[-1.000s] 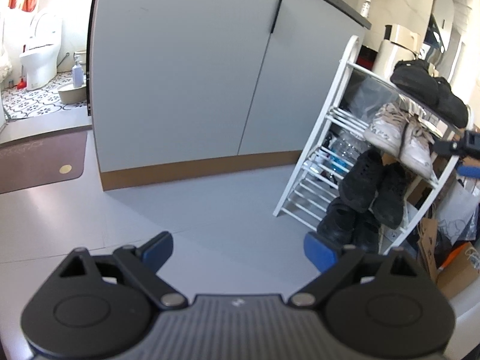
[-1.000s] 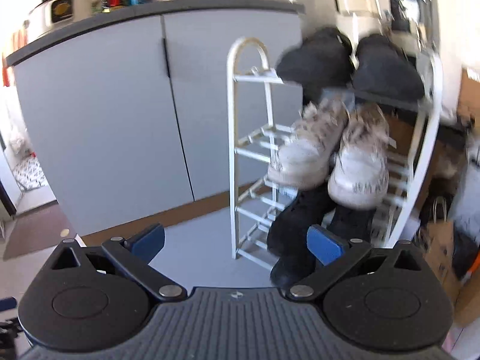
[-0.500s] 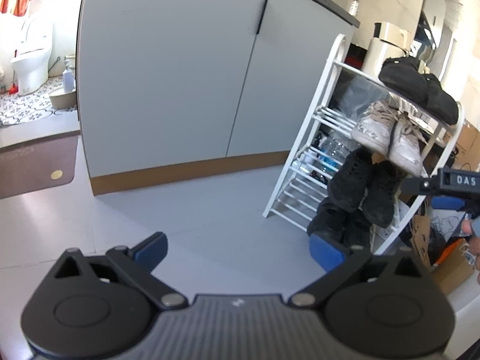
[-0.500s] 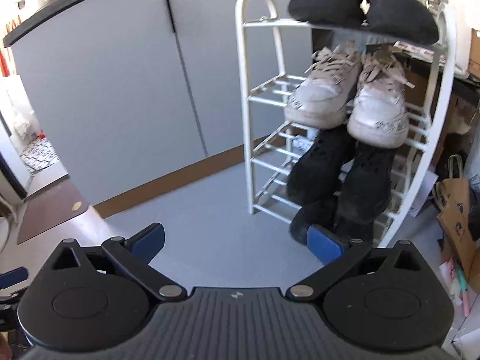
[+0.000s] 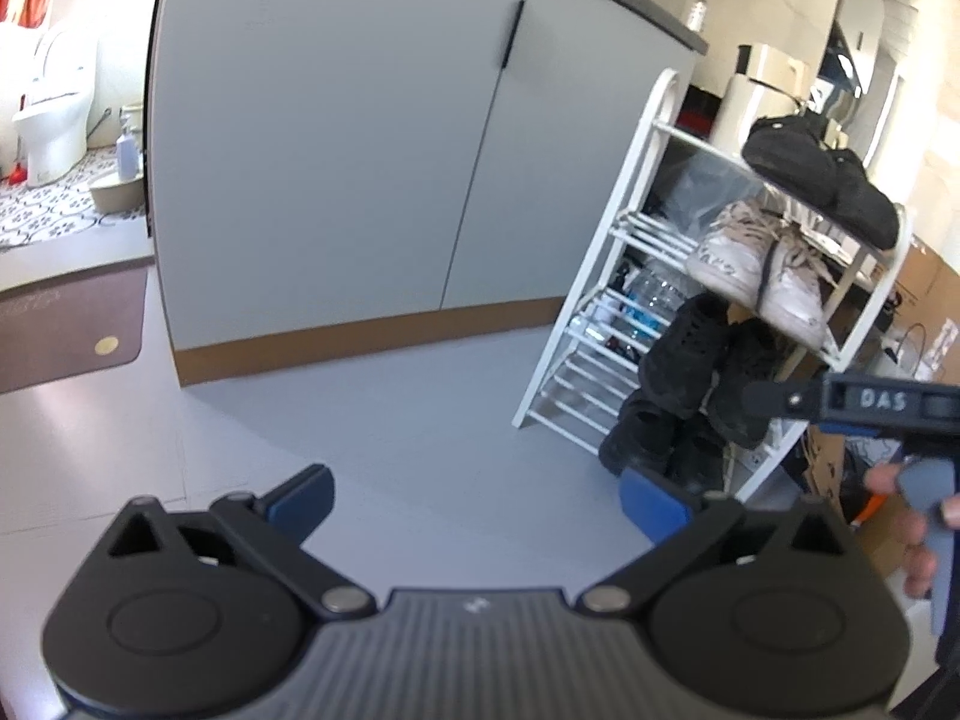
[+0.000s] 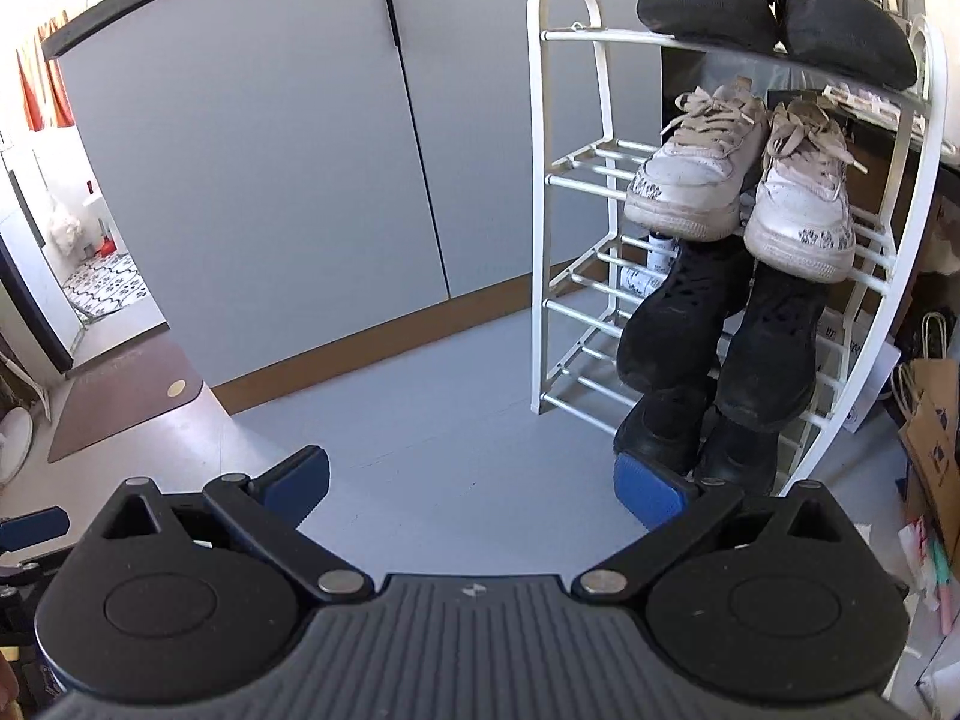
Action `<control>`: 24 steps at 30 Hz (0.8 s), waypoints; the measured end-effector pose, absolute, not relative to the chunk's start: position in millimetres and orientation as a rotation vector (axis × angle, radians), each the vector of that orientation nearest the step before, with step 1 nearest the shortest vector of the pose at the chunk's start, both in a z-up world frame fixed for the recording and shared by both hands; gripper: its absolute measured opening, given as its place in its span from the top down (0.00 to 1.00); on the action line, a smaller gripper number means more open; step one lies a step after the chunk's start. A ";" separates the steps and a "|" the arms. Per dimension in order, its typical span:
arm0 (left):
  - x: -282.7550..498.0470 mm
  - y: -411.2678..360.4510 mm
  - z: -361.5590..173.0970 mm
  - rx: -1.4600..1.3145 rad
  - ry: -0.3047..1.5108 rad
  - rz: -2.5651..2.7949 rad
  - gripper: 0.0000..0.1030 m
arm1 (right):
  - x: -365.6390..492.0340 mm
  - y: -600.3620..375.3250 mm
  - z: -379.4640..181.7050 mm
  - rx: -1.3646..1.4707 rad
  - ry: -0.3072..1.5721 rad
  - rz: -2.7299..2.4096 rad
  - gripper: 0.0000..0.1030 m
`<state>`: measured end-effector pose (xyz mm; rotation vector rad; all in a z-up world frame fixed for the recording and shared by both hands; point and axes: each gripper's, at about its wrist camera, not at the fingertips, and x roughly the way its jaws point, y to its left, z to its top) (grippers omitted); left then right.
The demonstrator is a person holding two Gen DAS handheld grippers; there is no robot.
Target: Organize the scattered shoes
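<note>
Both views were drawn back from the shoe rack (image 6: 828, 426); left gripper (image 5: 474, 501) and right gripper (image 6: 471, 495) were held spread, empty.

Grey cabinet (image 6: 288, 168) ahead of me; brown mat (image 5: 66, 324) by doorway; toilet (image 5: 57, 102) beyond; paper bag (image 6: 933, 420) on the right.

Over the last second the right gripper (image 6: 471, 483) has drawn back from the shoe rack (image 6: 543, 192): the right wrist view, earlier blurred and close on the white sneakers (image 6: 741, 180), now shows the whole rack front sharply, with more grey floor (image 6: 420, 420) before it. In the left wrist view the right gripper's body (image 5: 864, 405) has entered further from the right edge, and the hand (image 5: 912, 534) on its trigger is now visible. The rack sits slightly further left in that view.
</note>
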<state>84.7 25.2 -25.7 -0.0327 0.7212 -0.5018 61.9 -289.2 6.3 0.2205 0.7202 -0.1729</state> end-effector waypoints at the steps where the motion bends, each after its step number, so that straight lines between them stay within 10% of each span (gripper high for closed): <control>1: 83.7 24.1 -24.0 -0.032 0.720 -0.502 0.00 | 61.4 -287.6 5.9 0.222 0.721 -0.169 0.00; 24: 77.5 21.6 -10.5 -0.022 0.661 -0.526 0.00 | 57.0 -260.2 0.5 0.168 0.719 -0.108 0.00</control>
